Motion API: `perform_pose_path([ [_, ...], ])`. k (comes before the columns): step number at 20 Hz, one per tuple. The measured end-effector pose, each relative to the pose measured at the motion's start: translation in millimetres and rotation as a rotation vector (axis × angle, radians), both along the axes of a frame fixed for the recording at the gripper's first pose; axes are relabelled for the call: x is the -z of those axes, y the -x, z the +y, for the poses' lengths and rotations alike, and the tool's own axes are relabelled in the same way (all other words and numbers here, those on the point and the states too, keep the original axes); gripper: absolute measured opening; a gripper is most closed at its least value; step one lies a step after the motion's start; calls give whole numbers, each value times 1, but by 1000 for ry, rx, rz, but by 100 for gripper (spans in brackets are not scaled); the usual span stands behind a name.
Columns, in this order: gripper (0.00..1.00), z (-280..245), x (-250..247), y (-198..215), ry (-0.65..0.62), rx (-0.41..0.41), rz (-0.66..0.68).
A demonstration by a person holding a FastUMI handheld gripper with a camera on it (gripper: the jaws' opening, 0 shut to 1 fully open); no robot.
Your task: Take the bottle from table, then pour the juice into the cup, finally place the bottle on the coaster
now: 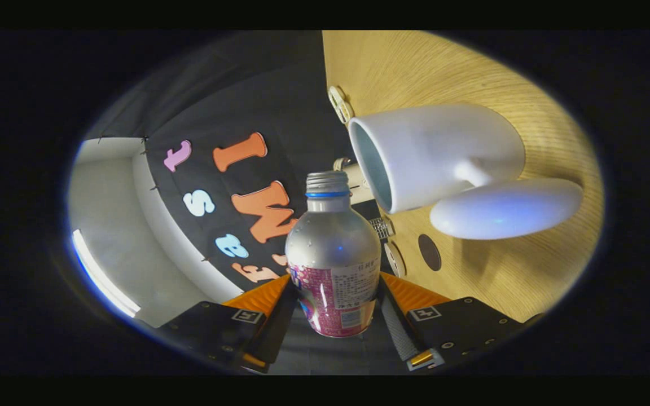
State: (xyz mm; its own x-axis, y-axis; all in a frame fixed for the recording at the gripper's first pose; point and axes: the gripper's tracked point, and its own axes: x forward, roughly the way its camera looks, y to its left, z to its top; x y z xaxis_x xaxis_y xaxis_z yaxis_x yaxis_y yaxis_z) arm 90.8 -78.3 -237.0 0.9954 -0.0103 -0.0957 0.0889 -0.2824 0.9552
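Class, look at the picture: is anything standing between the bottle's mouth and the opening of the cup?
Nothing visible does. The tongs are shut on the bottle, tipped sideways, and its neck points toward the cup with only open air between the capped top and the cup's rim.

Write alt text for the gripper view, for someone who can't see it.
The tongs grip a silver bottle with a pink label, tipped sideways so its capped mouth nears the open rim of a white cup. The cup stands on a wooden table.
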Motion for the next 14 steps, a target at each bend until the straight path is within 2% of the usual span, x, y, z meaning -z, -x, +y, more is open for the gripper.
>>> perform_pose_path([
  [14, 79, 1, -7, 3, -54, 39, -32],
])
